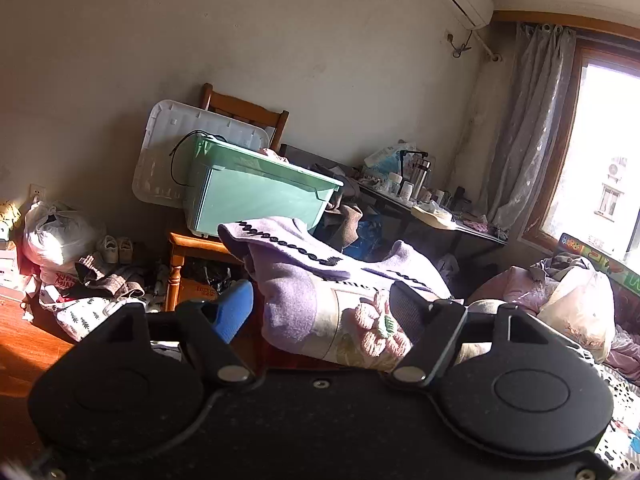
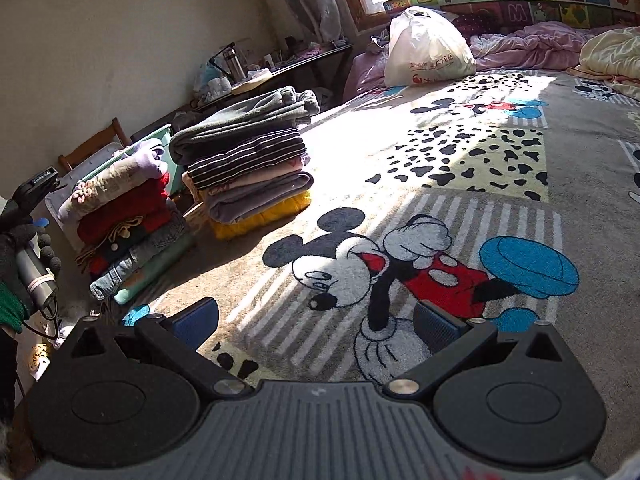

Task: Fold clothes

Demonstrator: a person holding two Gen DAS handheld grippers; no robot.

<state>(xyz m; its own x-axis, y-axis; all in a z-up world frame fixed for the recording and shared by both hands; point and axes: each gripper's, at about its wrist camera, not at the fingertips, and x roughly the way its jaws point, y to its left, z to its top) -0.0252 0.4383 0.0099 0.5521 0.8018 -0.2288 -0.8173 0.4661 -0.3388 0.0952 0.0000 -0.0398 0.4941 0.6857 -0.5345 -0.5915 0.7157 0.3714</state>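
The folded lilac and cream garment point(image 1: 304, 300), with black trim and a pink knitted flower point(image 1: 376, 328), lies on top of a pile of folded clothes point(image 2: 120, 216), directly over a red knit. My left gripper point(image 1: 320, 312) is open and level with this garment, which sits between its fingers; the blue left pad point(image 1: 234, 312) stands clear of the cloth. A gloved hand point(image 2: 16, 256) holds that gripper left of the pile. A second pile point(image 2: 248, 168) of grey, striped and yellow clothes stands beside it. My right gripper point(image 2: 316, 320) is open over the cartoon-mouse blanket point(image 2: 500, 152), with nothing between its fingers.
A green plastic bin point(image 1: 256, 196) sits on a wooden chair point(image 1: 188, 248) behind the piles, with a white lid point(image 1: 168, 152) leaning against the wall. A cluttered desk point(image 1: 424, 200) stands under the window. A white bag point(image 2: 428, 48) and rumpled bedding point(image 2: 540, 44) lie at the bed's far end.
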